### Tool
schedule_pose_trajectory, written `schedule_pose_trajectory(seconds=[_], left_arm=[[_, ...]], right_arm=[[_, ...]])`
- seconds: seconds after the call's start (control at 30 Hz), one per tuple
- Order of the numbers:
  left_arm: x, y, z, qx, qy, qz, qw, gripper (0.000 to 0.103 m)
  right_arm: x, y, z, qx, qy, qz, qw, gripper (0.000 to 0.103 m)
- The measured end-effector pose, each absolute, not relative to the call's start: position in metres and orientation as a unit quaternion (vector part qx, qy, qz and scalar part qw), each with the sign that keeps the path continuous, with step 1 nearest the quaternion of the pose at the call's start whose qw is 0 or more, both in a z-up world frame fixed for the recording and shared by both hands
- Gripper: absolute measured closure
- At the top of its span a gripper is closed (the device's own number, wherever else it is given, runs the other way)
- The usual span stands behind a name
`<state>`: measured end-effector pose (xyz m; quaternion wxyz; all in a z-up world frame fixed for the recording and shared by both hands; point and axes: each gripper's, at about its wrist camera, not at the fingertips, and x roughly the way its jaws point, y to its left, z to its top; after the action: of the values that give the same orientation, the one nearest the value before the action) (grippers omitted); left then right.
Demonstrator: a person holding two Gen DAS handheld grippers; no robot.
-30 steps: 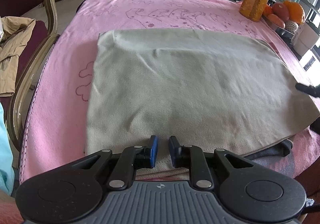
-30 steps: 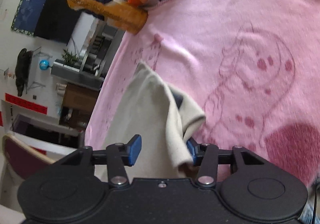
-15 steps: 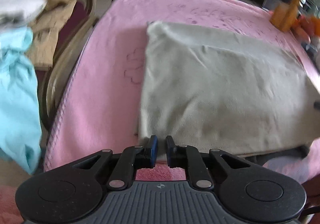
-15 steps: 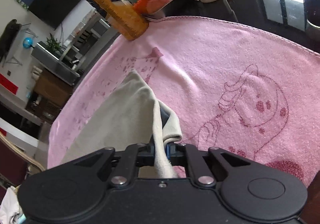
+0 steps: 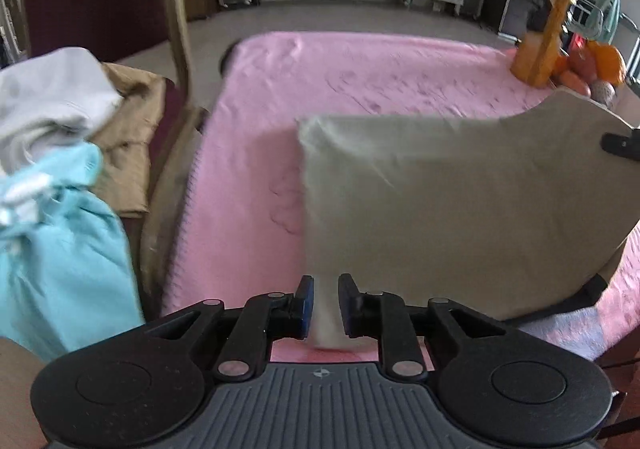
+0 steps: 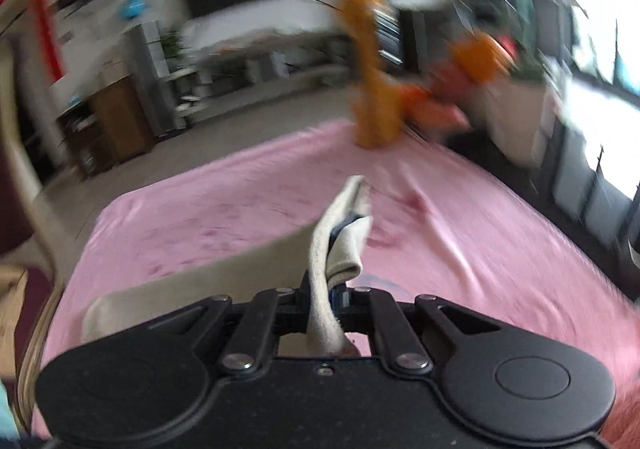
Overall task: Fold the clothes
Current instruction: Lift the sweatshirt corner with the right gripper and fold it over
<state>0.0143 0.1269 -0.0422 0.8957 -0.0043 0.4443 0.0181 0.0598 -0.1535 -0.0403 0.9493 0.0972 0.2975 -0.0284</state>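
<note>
Cloth fills the left wrist view: the beige garment (image 5: 440, 209) lifts off the pink-covered desk (image 5: 360, 69), its near corner clamped in the left tongs (image 5: 323, 303). Raise both corners level, I judge. Right wrist view, blurred: the right tongs (image 6: 322, 295) pinch the other corner; hold firm, carry across evenly.

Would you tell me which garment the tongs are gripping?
The beige garment on the pink blanket; the turquoise, white and tan ones lie ungripped on the chair.
</note>
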Motion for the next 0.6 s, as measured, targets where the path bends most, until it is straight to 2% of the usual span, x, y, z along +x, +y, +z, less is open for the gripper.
schedule_pose_trajectory(seconds=[0.13, 0.27, 0.47, 0.6], left_arm=[[0.016, 0.150, -0.034, -0.002, 0.435, 0.040, 0.899, 0.083], [0.016, 0.175, -0.036, -0.036, 0.431, 0.068, 0.899, 0.083], [0.016, 0.190, -0.041, -0.076, 0.433, 0.087, 0.894, 0.083], [0.016, 0.194, -0.043, -0.094, 0.433, 0.091, 0.892, 0.083]], right_arm=[[0.052, -0.079, -0.024, 0.010, 0.268, 0.052, 0.962, 0.096], [0.051, -0.005, -0.040, -0.083, 0.267, 0.145, 0.949, 0.096], [0.060, 0.050, -0.107, -0.173, 0.358, 0.218, 0.891, 0.096], [0.057, 0.050, -0.104, -0.176, 0.355, 0.216, 0.892, 0.096]])
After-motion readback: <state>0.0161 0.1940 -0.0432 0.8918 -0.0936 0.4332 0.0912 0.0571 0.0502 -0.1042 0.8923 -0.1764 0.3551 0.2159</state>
